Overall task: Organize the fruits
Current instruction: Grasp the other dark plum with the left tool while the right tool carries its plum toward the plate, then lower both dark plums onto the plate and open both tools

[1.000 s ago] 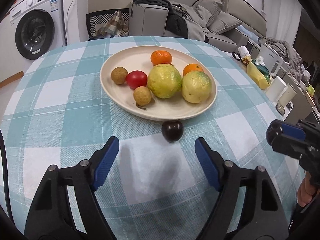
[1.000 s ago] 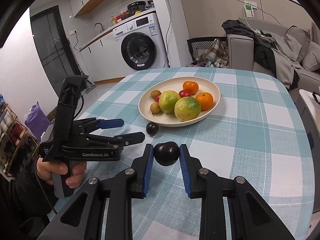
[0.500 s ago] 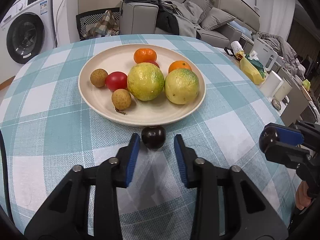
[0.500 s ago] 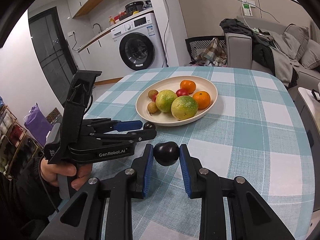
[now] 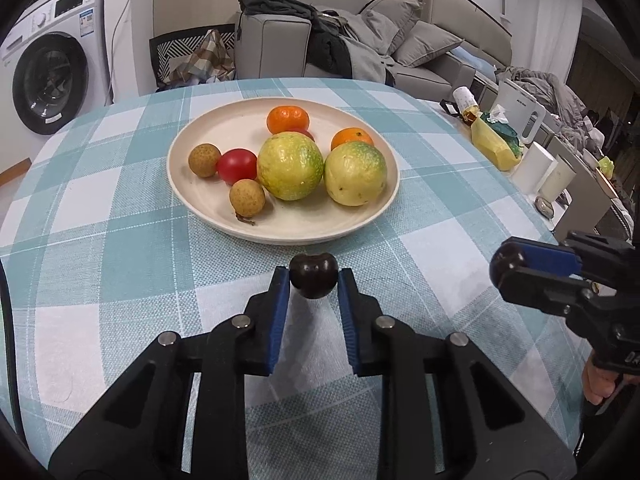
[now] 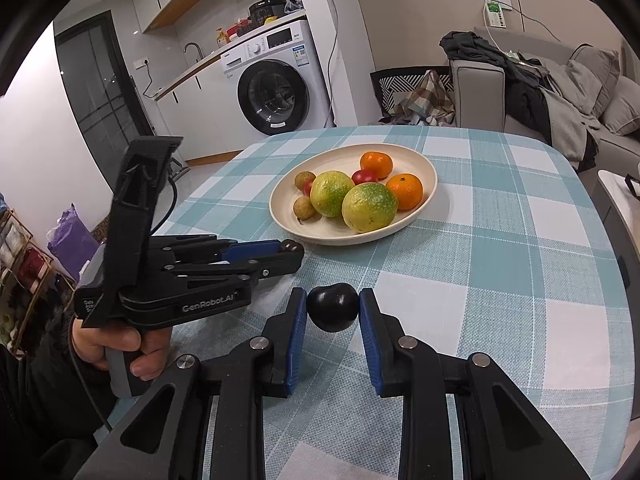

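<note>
Left wrist view
left gripper (image 5: 313,280): clamped on a dark cherry (image 5: 313,275), blue pads on its two flanks, fruit at the fingertips, low over the cloth
cherry place: 6 o'clock of the plate (image 5: 192,188), just off its near rim, not in it
plate contents: two green-yellow fruits (image 5: 290,165) centre, two oranges (image 5: 288,119) at 12 to 1, red tomato (image 5: 237,165) at 9, two longans (image 5: 247,197) at 8 to 9
right gripper (image 5: 505,265): at 3 o'clock of frame, tips pinch a second cherry, well apart from the plate
table (image 5: 100,208): checked teal cloth

Right wrist view
right gripper (image 6: 332,309): closed on the second cherry (image 6: 332,308), pads on both sides, held above the cloth
second cherry place: 6 o'clock of the plate (image 6: 430,184), near but clear of it
left gripper (image 6: 289,249): at 9 o'clock of frame, a hand (image 6: 120,344) on its handle, first cherry peeks past its tips, near the plate's 7 o'clock rim

Handling (judgement)
weight: very light
skin: smooth, glossy, likely slippery; round, can squirt out of flat pads
firmness: soft flesh, bruises or splits if squeezed hard
hold: across the widest middle, pads opposite each other, gentle pressure
drop spot: bare plate floor at 6 to 7 o'clock looks free; set down low, cherries roll
</note>
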`<state>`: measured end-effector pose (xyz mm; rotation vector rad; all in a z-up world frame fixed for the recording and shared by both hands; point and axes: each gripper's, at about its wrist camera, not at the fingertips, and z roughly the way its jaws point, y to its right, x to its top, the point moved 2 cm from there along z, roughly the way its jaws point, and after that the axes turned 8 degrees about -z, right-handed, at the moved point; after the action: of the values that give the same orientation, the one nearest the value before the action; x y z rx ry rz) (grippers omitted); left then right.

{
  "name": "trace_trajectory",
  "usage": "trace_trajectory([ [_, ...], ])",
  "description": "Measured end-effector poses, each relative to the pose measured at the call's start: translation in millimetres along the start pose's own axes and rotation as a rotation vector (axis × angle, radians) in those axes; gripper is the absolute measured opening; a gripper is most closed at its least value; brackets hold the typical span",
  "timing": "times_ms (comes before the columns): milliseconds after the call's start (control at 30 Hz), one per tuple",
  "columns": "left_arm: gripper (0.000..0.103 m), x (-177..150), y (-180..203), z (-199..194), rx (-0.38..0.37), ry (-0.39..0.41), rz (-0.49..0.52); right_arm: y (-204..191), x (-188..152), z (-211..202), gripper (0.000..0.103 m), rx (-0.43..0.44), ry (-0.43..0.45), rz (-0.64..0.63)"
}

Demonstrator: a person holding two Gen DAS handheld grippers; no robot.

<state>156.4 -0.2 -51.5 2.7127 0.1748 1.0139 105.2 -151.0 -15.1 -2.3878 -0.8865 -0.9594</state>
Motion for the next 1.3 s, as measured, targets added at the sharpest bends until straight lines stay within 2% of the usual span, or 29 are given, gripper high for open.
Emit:
trace_trajectory([
  [333, 0.022, 5, -4, -32, -0.025, 0.062, 0.014, 3, 6, 8, 0.027, -0.002, 0.025, 0.014],
  [633, 0.022, 20, -13, -36, -0.024, 0.081, -0.005, 3, 28, 17, 0.027, -0.019, 0.075, 0.004],
  [967, 0.022, 34, -18, -22, -0.019, 0.075, -0.01, 0, 47, 48, 0.027, -0.014, 0.04, -0.007],
  [1300, 0.022, 36, -28, -2, -0.024, 0.068, -0.031, 0, 49, 71, 0.027, -0.016, 0.036, -0.005],
])
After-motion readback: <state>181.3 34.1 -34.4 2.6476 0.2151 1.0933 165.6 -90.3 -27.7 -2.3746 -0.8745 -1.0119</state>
